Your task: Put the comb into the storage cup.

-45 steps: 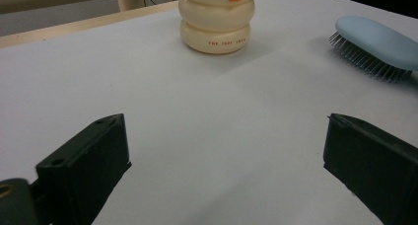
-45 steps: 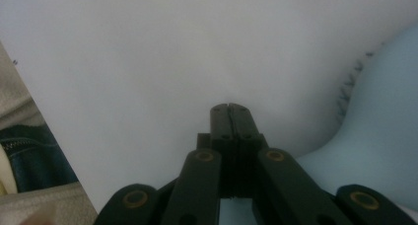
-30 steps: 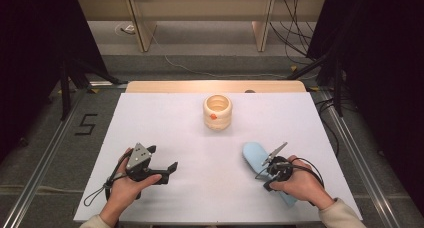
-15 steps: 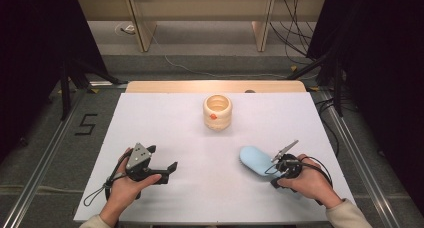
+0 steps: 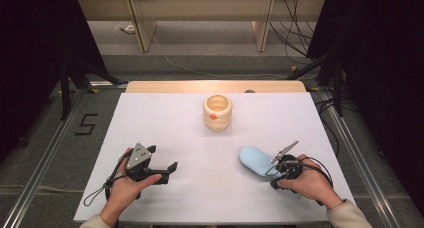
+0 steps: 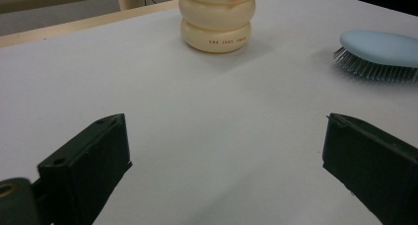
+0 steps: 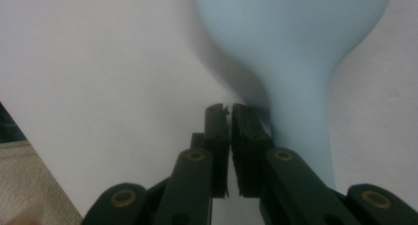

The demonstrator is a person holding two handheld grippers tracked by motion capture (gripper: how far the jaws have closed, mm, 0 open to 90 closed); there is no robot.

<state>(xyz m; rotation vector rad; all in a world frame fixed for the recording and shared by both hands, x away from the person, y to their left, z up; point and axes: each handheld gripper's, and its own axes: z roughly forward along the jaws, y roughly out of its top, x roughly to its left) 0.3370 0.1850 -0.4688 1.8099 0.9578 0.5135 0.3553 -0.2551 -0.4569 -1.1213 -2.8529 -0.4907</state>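
A light blue hairbrush lies bristles down on the white table at the right, its head pointing left. The left gripper view has the hairbrush at its far right. My right gripper sits at the brush's handle end. In the right gripper view the jaws stand together with a hairline gap, having just been opening a sliver; nothing is between them, and the hairbrush handle runs along their right side. My left gripper rests at the front left, open and empty.
A cream ribbed cup with an orange mark stands upright at the middle back of the white table; the left gripper view has the cup straight ahead. Beyond the table's wooden far edge are floor, cables and table legs.
My right hand has shifted right and a little up the view, and the brush has swung from steep to flatter, its head now pointing left. The left hand has stayed put.
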